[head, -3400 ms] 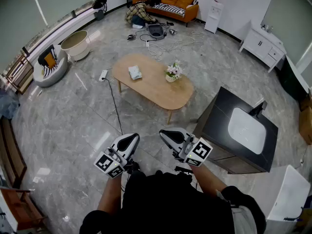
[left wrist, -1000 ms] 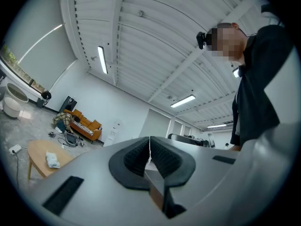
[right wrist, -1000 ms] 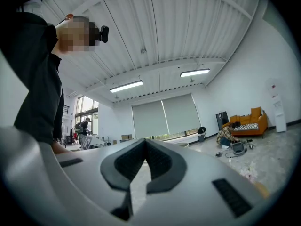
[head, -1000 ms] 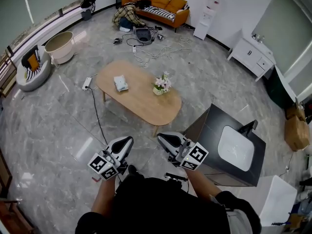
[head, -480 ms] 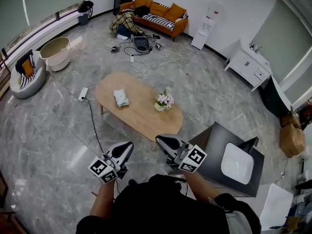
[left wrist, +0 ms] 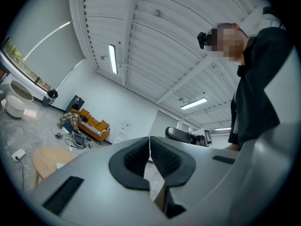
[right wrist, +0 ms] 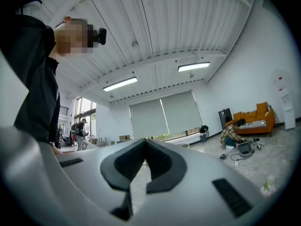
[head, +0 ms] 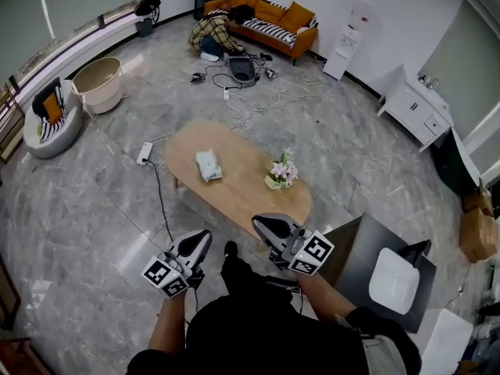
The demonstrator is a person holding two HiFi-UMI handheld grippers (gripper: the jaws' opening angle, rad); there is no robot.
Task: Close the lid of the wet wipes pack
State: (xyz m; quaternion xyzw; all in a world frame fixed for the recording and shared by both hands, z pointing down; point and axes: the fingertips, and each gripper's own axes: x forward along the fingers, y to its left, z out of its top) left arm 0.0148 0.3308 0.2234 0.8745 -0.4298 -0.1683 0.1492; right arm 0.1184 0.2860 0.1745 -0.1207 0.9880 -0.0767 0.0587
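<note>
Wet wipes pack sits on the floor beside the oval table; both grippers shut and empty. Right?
No: the wet wipes pack lies on the oval table, not the floor, per the head view. The left gripper and right gripper are shut and empty.

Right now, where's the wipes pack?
In the head view, the wipes pack lies on the left part of the oval wooden table, left of the flower pot and apart from it.

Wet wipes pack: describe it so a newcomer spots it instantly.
Find the oval wooden table in the middle of the grey floor. Two things sit on it: a flower pot and, left of that, the wet wipes pack. The pack is the flat, pale packet lying down; the flower pot stands upright.
</note>
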